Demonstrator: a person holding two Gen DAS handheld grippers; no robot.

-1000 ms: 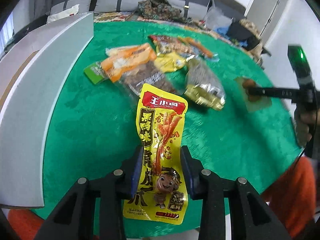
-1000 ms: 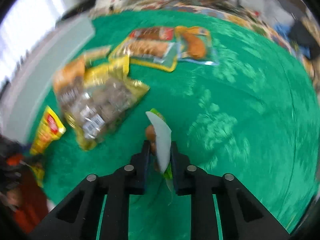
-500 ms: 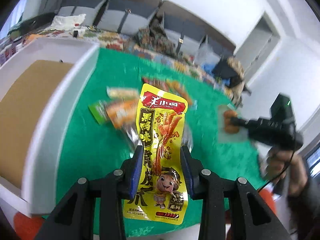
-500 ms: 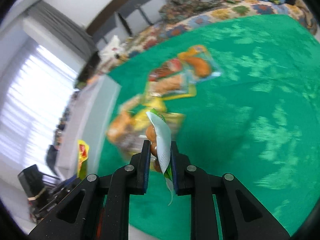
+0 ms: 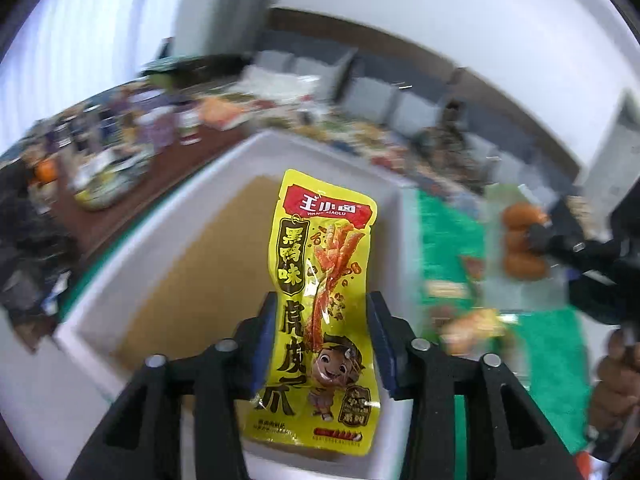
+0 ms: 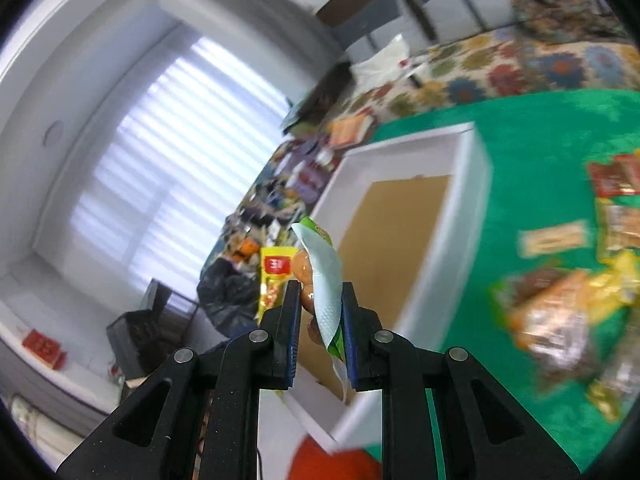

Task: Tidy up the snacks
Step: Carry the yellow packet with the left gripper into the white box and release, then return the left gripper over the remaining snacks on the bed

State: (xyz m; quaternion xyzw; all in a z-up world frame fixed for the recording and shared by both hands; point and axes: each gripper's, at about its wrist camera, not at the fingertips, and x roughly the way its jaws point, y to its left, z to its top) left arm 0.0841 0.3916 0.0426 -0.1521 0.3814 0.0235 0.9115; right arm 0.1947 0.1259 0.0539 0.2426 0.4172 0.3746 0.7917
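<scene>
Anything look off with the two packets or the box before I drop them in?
Nothing stands out. The left tongs grip the yellow packet upright over the white box, and the right tongs pinch the clear packet edge-on. Neither looks torn. The box's brown floor looks bare; loose snacks remain on the green cloth.

1. Showing two claws: left claw (image 5: 322, 334) and right claw (image 6: 320, 334).
2. Showing one yellow snack packet (image 5: 320, 304), sitting pinched in the left claw.
3. Showing one clear packet of brown round snacks (image 6: 322, 294), sitting pinched in the right claw, with three brown pieces countable in the left wrist view.
4. Showing one white box (image 6: 470, 208) with a brown bottom, standing on the green desk (image 6: 532, 128).
5. Lying loose on the desk, several more snack packets (image 6: 560, 312), too blurred for counting exactly.
</scene>
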